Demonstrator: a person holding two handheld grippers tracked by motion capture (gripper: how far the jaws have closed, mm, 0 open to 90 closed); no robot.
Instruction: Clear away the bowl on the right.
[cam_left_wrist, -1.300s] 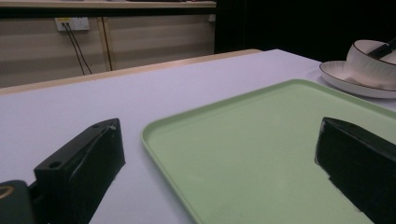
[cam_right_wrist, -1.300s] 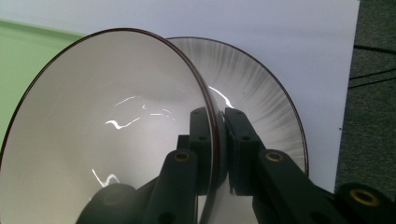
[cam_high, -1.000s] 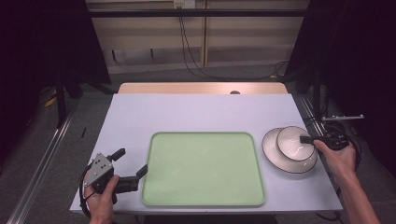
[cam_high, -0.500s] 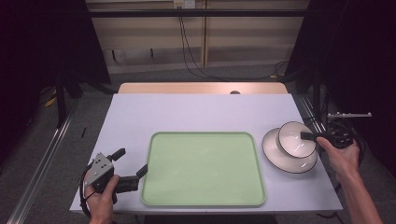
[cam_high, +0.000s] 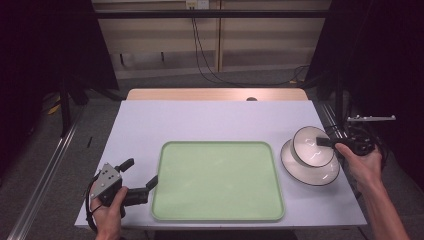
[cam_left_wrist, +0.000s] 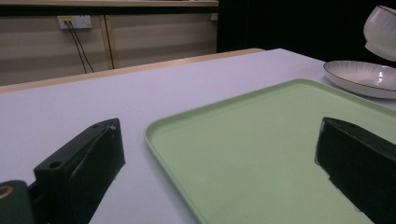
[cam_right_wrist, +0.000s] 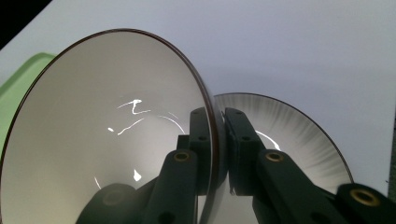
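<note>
The right gripper (cam_right_wrist: 218, 140), clamped on the rim of the white bowl (cam_high: 312, 145), has lifted it clear above the plate (cam_high: 310, 167), ready for transfer to the green tray (cam_high: 217, 180); the left gripper (cam_high: 142, 176) rests open beside it.

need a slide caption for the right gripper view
Right hand-held gripper clamps the rim of a white bowl, held above a white plate beside the green tray.
</note>
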